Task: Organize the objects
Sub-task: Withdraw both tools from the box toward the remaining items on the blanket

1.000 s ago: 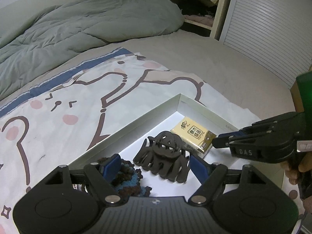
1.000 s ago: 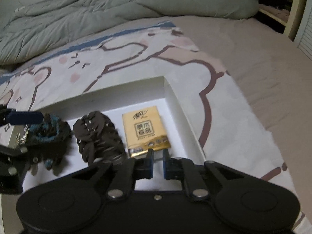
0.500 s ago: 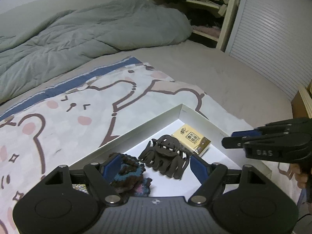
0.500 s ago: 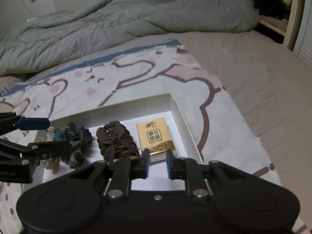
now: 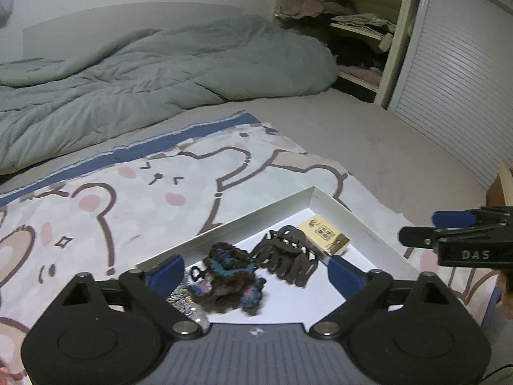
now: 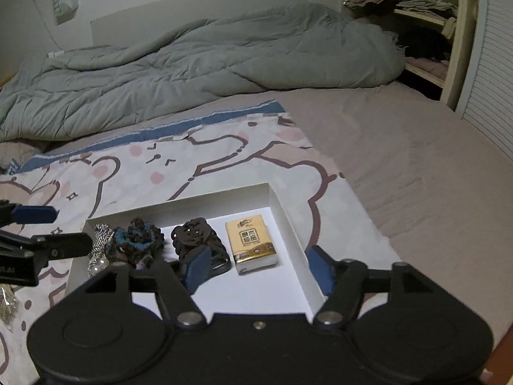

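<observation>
With both claws, left claw (image 5: 255,269) and right claw (image 6: 253,268), apart and empty after just opening, tissue pack (image 6: 250,240) sits in the tray (image 6: 288,221); next needs another loose item.

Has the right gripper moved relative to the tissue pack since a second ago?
Yes. The right gripper has drawn back and up from the tissue pack, which lies in the white tray; its jaws have just been opening, with nothing between them.

Grey-green duvet (image 5: 154,73) is lying bunched across the far side of the bed. Bear-print sheet (image 5: 134,192) is covering the near part, over a beige mattress cover (image 6: 400,160). Open shelf (image 5: 359,32) is holding crumpled clothes beside a slatted door (image 5: 458,80).
</observation>
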Demonstrator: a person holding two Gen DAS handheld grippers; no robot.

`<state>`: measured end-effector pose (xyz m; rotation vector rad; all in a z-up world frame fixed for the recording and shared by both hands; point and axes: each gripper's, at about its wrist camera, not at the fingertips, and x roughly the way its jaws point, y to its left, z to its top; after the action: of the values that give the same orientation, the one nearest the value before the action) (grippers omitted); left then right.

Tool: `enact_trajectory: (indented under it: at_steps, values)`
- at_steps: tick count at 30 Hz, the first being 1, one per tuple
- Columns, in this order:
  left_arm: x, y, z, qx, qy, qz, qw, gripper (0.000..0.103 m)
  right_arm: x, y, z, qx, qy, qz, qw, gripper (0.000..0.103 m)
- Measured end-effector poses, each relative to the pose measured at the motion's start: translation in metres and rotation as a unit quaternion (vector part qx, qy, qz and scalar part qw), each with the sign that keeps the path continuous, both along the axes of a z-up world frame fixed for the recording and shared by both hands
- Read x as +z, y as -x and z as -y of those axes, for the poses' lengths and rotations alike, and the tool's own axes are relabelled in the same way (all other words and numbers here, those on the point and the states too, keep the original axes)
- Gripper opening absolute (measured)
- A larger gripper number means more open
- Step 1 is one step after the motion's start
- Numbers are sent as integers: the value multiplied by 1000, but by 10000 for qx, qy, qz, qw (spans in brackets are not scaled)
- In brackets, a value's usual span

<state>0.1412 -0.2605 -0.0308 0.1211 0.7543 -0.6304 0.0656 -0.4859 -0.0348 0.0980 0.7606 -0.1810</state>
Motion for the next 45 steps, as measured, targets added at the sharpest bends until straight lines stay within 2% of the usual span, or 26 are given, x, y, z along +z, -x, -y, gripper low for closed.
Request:
enact_trajectory:
  at_steps: [2,7,15,23,32,45]
  values:
    - [2,3,-5,126,-18,42,9999,103,3,5,-2,9,47,30,10000,78]
    - [3,8,-16,324,-41,4,9995,103,10,14,-11,99,179,145,9997,90]
    - [8,18,-32,452,-63,137,9989,103,14,18,-22,101,336,223,9991,103]
    - [13,19,-75,861,-194,272,9957,103,11,9,-47,228,313,292,9988,103]
    - [22,22,-142,1332,-336,367,9898,103,17,-7,-100,603,209,407,9971,103]
    - [29,27,-247,2213,-391,437,9734,103,23,-30,-203,1639,85,403,9856,103]
